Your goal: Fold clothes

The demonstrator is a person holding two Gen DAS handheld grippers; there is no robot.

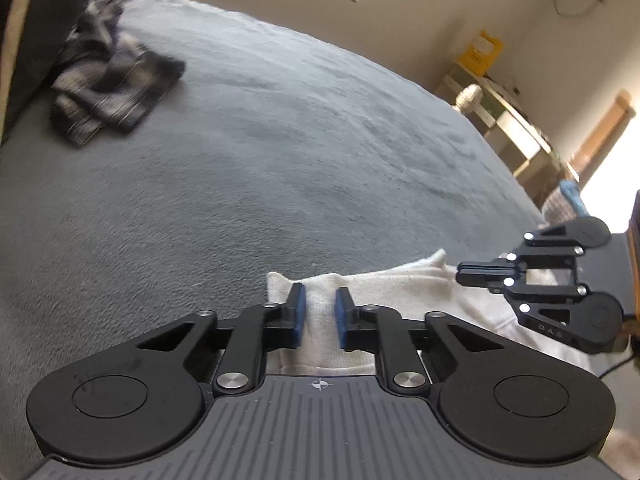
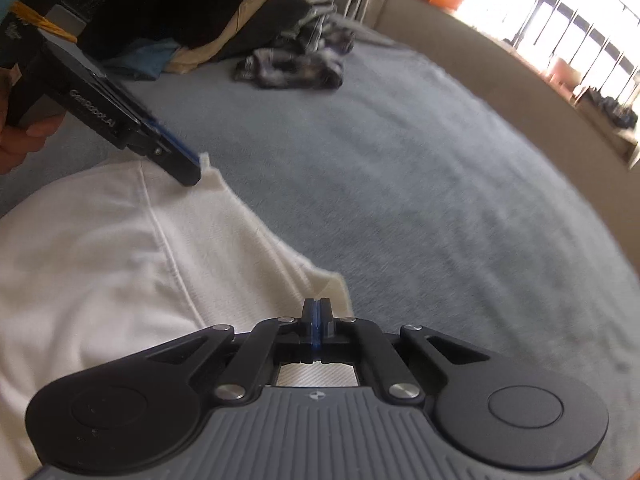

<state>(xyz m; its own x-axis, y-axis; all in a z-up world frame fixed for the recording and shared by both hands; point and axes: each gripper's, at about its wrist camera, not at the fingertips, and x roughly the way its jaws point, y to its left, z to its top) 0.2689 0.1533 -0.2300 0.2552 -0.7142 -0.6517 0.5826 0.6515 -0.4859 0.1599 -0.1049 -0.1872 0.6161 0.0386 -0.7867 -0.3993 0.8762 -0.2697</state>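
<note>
Bed cover: a grey, fuzzy spread ran out ahead of both claws and filled most of what either one faced.

White garment: a cream, soft-knit piece lay flat on the cover at the near edge, under and behind both claws. A stitched seam curved across it to the left of the right claw. Its far hem ran slanting from one claw to the other, ending in a small raised corner at each. In the left wrist view the same cloth spread from between that claw's pads off to its right.

Plaid clothes: a crumpled dark-and-white checked heap sat well ahead of the left claw and off to its left, apart from the white piece.

Piled fabrics: tan, blue and black cloth was stacked beyond the plaid heap, far ahead and left of the right claw.

Left claw: its blue pads stood apart with a fold of white cloth lying in the gap; from the right wrist view its tip sat at the hem's far corner.

Right claw: its jaws were pressed together at the near corner of the hem; whether any cloth was caught between them I could not tell.
</note>
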